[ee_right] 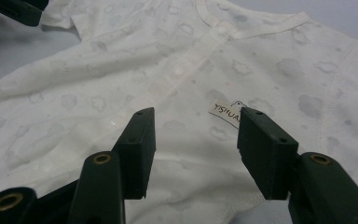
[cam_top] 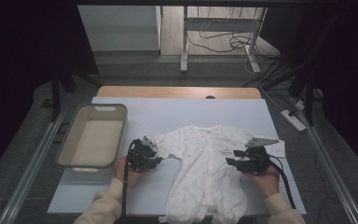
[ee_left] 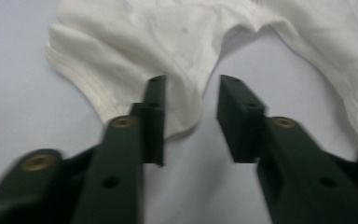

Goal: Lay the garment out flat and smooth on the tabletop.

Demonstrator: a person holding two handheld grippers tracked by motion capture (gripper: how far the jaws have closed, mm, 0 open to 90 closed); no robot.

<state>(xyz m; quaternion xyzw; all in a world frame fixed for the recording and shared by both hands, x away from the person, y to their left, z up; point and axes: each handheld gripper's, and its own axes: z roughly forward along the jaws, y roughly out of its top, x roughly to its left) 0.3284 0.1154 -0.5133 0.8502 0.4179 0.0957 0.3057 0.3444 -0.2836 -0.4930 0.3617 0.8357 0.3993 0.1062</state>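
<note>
Romper [cam_top: 209,163] lies flat on the white bench [cam_top: 168,112], neckline away from us, just right of the beige basket [cam_top: 93,135]. We see the left claw [ee_left: 189,119] standing open at the left sleeve [ee_left: 135,51], whose hem lies between the jaws unpressed. We see the right claw [ee_right: 196,149] open above the chest by the label [ee_right: 226,111], gripping nothing.

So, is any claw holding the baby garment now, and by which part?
Nothing is held. The left claw is open around the sleeve edge without pressing it; the right claw is open above the garment.
</note>
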